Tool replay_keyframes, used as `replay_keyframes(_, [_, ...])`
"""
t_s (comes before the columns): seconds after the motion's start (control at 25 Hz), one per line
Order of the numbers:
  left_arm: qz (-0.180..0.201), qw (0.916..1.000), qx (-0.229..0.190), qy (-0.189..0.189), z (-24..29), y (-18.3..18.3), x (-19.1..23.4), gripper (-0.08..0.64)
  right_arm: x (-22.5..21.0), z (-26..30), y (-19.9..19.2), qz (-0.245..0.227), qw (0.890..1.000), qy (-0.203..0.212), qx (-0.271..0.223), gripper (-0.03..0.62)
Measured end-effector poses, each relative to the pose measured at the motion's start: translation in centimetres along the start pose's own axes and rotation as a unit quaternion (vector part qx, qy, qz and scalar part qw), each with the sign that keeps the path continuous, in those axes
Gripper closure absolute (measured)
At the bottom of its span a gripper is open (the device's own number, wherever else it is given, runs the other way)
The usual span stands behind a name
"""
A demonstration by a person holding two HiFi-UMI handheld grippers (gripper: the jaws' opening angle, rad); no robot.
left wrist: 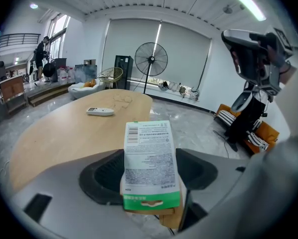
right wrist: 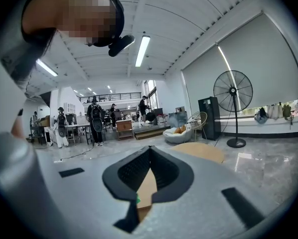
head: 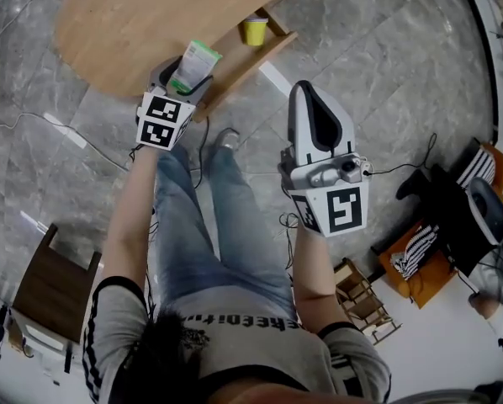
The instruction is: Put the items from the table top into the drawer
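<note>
**Left gripper point(head: 187, 81) with a green-and-white packet point(head: 194, 64) at the open drawer point(head: 235, 57).**
Nearest the person, the right gripper point(head: 306, 91) hung over the grey floor, its jaws closed tip to tip with nothing between them. Farther out and to its left, the left gripper's jaws clamped the packet by the drawer's left end. The drawer stood pulled out from under the wooden table point(head: 150, 15), with a yellow cup point(head: 254, 30) at its right end. A white remote point(left wrist: 100, 111) lay far out on the tabletop.
</note>
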State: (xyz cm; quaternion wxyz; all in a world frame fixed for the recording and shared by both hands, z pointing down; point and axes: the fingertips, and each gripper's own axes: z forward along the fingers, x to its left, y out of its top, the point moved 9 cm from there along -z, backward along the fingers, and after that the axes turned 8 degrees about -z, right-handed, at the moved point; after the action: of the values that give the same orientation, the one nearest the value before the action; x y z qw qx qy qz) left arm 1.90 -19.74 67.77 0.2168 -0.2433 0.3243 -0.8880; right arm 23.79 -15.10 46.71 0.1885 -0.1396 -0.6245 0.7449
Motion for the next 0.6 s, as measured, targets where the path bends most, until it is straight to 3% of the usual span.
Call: replay_keyframes(0.6, [0.044, 0.9961, 0.074, 0.018, 7.8, -4.4, -3.3, 0.253, -3.1, -2.7, -3.8, 0.019, 1.0, -0.006, 0.02, 0.589])
